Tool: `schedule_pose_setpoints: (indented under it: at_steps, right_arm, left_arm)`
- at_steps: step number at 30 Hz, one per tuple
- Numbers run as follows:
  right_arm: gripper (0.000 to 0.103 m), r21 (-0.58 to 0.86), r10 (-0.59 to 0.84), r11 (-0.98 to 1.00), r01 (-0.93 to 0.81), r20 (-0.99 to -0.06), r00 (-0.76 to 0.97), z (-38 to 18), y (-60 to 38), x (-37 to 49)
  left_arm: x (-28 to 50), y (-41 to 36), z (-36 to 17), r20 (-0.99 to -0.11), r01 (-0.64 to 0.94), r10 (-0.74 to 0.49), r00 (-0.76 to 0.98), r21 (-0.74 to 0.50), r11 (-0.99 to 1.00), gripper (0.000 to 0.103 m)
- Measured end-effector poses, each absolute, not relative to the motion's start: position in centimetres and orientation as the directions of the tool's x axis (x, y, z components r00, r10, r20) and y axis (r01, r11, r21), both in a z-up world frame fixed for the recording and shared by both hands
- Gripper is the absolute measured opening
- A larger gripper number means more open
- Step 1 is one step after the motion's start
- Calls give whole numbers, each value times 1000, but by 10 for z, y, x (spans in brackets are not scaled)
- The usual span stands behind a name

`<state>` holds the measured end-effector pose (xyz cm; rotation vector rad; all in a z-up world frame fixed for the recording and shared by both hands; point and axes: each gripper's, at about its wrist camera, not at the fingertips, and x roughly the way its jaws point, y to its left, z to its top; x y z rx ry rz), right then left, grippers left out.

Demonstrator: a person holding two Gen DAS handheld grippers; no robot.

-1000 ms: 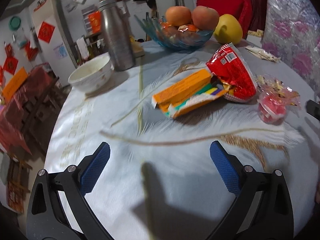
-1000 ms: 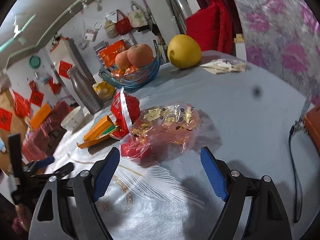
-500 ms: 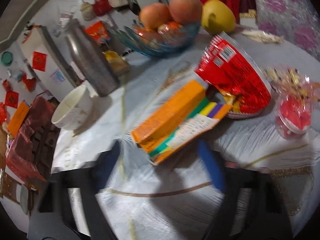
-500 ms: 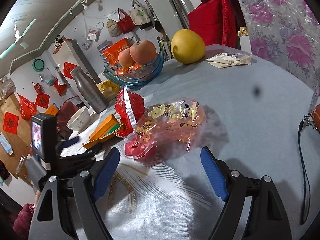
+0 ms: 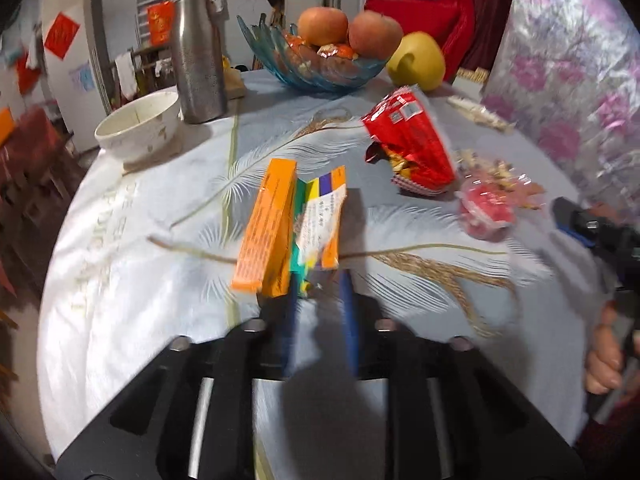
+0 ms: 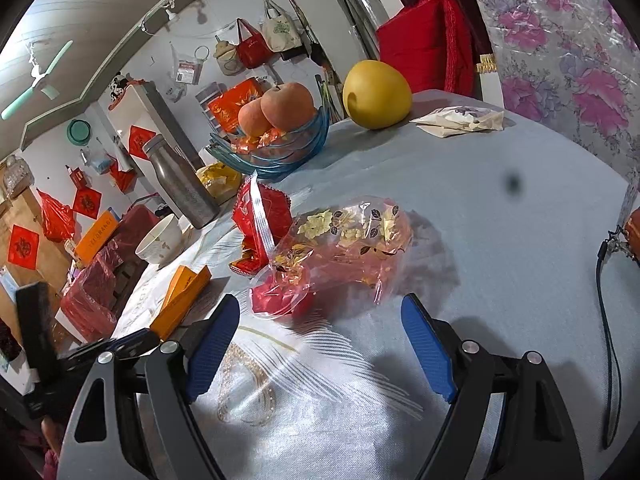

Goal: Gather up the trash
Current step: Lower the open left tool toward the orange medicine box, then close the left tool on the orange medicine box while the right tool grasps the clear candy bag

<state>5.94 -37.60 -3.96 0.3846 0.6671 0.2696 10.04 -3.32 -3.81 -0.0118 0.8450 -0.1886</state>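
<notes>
The left claw (image 5: 318, 292) has just been closing, and its blue pads now pinch the near end of the flattened orange carton (image 5: 294, 220). This carton is an empty box, opened up: an orange panel on the left, and a flap with green, yellow and purple stripes and white print on the right. It seems already a little raised from the counter (image 5: 160, 264), with its far end pointing toward the red snack bag (image 5: 412, 148), but the blur does not let me be sure of this.

To do this step well, I think the grip must stay firm. The carton is light but long, and only its end is between the pads, so it can swing or slip when it is carried. It is better to raise it straight up first and then carry it away slowly, without dragging it over the cloth.

The right claw (image 6: 320, 344) stands wide apart and holds nothing. The clear flowered bag (image 6: 344, 248), with something red inside, lies on the counter just in front of it, between the lines of the two fingers but not touched by them. In my judgement this is the next trash for that side.
</notes>
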Motion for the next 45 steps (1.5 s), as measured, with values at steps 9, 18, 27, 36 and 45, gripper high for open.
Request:
schedule_pose_setpoints:
  at_steps: [9,18,27,36,45]
  right_arm:
    - [82,435,365,892,-119,-541,757,-40,-377,58]
    - [82,463,384,878,-119,-534,754,-42,-380,58]
    - [82,532,404,841,-95,-503,764,-45,-394,58]
    - [80,766,517,641,-41,-392,761,-67,-438,66]
    - [78,696,475,718,-5,-484,735,-62,-424,88]
  left_arm:
    - [126,-51,-24,-701,109,-36,713,60,992,96]
    - [174,-27,-59,-784,34,-49,618,-36,999,96]
    - [170,-9,-59,-752,67,-193,630,-195,978,58]
    - [158,-13,-51,-722,94,-198,663,-183,979,58]
    - [161,-10,-53,-732,83,-207,649,-202,976,58]
